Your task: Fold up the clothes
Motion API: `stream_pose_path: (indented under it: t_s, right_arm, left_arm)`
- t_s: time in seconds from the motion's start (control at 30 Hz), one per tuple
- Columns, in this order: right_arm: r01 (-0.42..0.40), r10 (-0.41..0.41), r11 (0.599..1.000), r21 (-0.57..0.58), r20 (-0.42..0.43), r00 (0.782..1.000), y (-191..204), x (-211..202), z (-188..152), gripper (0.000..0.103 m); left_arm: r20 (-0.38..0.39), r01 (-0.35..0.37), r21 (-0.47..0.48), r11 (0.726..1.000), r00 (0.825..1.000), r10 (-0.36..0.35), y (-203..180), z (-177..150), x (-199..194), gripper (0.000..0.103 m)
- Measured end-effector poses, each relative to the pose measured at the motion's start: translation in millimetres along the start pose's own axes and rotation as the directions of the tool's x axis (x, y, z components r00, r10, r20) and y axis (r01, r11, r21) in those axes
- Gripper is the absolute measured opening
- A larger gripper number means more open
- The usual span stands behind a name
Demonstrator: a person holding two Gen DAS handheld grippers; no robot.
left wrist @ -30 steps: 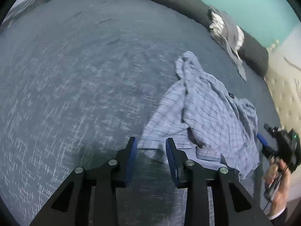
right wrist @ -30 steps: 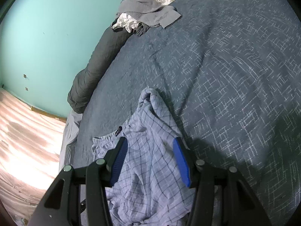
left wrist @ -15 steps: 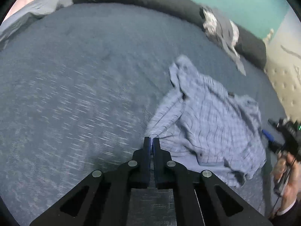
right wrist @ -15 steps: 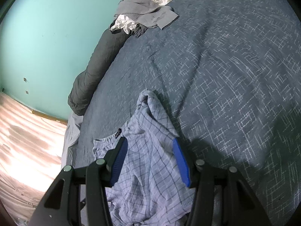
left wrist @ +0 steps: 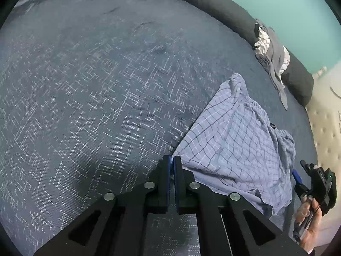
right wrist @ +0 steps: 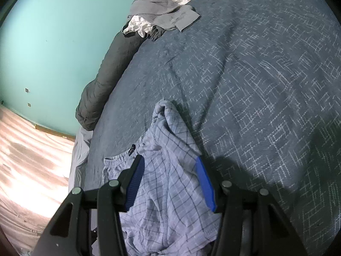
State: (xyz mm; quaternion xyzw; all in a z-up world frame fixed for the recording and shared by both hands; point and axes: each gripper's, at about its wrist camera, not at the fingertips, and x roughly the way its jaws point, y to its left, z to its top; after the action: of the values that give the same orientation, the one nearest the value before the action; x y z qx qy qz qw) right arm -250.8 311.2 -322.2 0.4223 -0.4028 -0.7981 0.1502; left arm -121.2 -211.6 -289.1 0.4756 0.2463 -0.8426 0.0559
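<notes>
Item: checked shorts (left wrist: 232,140), crumpled on bed (left wrist: 89,89). Left tool (left wrist: 171,162) pinched on a hem corner; right tool (right wrist: 170,168) wide, straddling cloth. Step, judged: spreading flat; next, right tool needs its own edge.

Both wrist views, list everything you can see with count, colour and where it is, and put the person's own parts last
bedspread: one, dark blue with white flecks, covers the bed
checked shorts: one, pale blue plaid, crumpled near the bed's right edge
rolled blanket: one, dark grey, along the far edge by the wall
clothes pile: one heap, grey and white, on the rolled blanket and bedspread
wall: teal, behind the bed
floor: light, streaked, beside the bed
left tongs: black with blue pads, shut on a corner of the checked shorts
right tongs: black with blue pads, open, above the shorts
right hand: one, holds the right tongs' handle
</notes>
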Motion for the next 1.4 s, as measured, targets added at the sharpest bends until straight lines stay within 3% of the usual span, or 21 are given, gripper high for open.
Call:
stream_pose_path:
  t_s: [0.03,0.1,0.43,0.7,0.77,0.83,0.97,1.4]
  right_arm:
    - [0.000,0.000,1.000,-0.002,-0.001,1.000,0,0,0,0.051]
    - [-0.002,0.002,1.000,0.000,-0.002,1.000,0,0,0,0.051]
    - [-0.001,0.001,1.000,0.006,0.003,1.000,-3,-1,2,0.051]
    - [0.007,-0.008,1.000,0.030,0.035,0.999,-15,-9,11,0.051]
    - [0.010,-0.012,0.999,0.040,0.051,0.999,-19,-13,15,0.051]
    - [0.012,-0.015,0.999,0.049,0.058,0.998,-22,-14,17,0.051]
    - [0.010,-0.013,0.998,0.058,0.048,0.999,-25,-12,17,0.051]
    - [0.015,-0.018,0.998,0.060,0.040,0.999,-25,-10,18,0.051]
  left_arm:
    - [0.007,-0.007,0.009,1.000,1.000,0.007,-3,2,-1,0.030]
    - [0.019,-0.021,0.027,0.999,1.000,0.021,-8,6,-4,0.042]
    - [0.002,-0.024,0.271,0.962,1.000,0.024,-81,39,37,0.042]
    - [0.000,-0.016,0.311,0.950,1.000,0.017,-105,64,71,0.041]
    - [-0.010,-0.013,0.321,0.947,1.000,0.017,-107,64,77,0.033]
    - [-0.012,-0.011,0.337,0.942,1.000,0.016,-110,65,80,0.003]
    - [0.004,-0.019,0.350,0.936,1.000,0.019,-111,67,77,0.002]
    - [0.053,-0.069,0.216,0.974,0.997,0.059,-69,100,67,0.002]
